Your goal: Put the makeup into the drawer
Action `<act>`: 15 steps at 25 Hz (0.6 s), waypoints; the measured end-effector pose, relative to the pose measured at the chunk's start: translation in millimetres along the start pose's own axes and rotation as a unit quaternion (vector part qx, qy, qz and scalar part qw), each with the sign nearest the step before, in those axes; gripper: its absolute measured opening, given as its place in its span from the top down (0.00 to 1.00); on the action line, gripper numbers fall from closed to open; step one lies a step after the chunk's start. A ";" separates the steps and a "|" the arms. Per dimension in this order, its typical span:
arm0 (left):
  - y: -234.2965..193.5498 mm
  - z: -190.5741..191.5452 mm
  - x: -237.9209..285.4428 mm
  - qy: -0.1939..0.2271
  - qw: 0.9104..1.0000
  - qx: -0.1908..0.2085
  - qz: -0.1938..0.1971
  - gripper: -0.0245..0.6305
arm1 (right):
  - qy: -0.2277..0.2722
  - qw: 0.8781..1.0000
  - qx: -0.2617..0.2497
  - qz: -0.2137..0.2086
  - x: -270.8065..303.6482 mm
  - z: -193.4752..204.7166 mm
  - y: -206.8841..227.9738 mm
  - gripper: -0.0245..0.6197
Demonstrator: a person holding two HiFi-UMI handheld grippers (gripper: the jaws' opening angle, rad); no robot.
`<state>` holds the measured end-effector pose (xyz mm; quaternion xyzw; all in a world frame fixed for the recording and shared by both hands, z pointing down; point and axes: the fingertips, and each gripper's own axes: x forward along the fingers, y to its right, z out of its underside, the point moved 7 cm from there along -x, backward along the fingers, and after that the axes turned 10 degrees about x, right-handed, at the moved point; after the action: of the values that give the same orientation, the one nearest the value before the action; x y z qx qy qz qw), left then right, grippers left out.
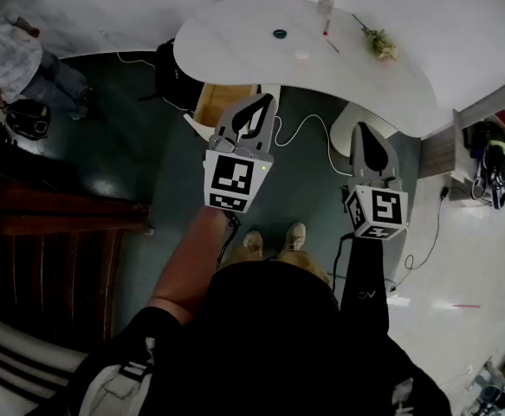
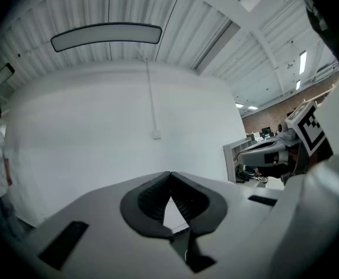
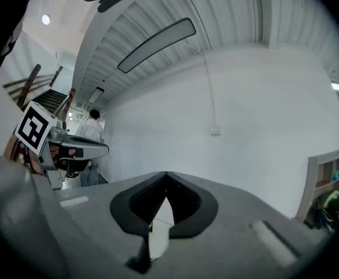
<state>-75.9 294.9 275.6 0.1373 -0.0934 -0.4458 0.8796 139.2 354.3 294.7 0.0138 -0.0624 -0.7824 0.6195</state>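
- A room with a dark floor is seen from above, with a wooden staircase (image 1: 53, 258) at the left and a curved white table (image 1: 235, 42) ahead. A bystander (image 1: 9, 55) stands well apart at the far left.
- The makeup is spread out on the table: a dark round compact (image 1: 280, 34) near the middle, a slim reddish stick (image 1: 330, 43) to its right, and a small clear bottle (image 1: 325, 5) at the far edge. A flower sprig (image 1: 379, 43) lies towards the right end.
- A pale wooden drawer (image 1: 222, 100), apparently pulled open, shows below the near edge at the table's left end.
- The left gripper (image 1: 256, 111) is held level short of the table, its jaws clenched tip to tip with nothing between them.
- The right gripper (image 1: 369, 141) is likewise level and closed on nothing, and only the bare white wall is faced by both.
- No item has been picked up, so the task is judged to be at its start.
- For the reach to go well, the table should be approached first, and one gripper's jaws opened before being lowered over a single item.
- The thin stick is best taken across its width, since it may roll.
- The drawer opening should be kept in sight so each piece can be lowered in, not dropped.
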 end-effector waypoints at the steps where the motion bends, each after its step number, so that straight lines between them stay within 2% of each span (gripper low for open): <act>1: -2.4 0.7 -3.7 0.000 1.000 -0.001 0.001 0.95 | -0.001 1.000 -0.001 0.001 -1.0 0.1 -4.4 0.96; 15: -28.2 10.7 -33.5 0.012 1.000 0.000 0.021 0.95 | 0.010 1.000 -0.003 0.026 -5.6 5.5 -46.8 0.96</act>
<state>-120.0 304.4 275.2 0.1406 -0.0857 -0.4257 0.8897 94.7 370.7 294.5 0.0181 -0.0537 -0.7662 0.6402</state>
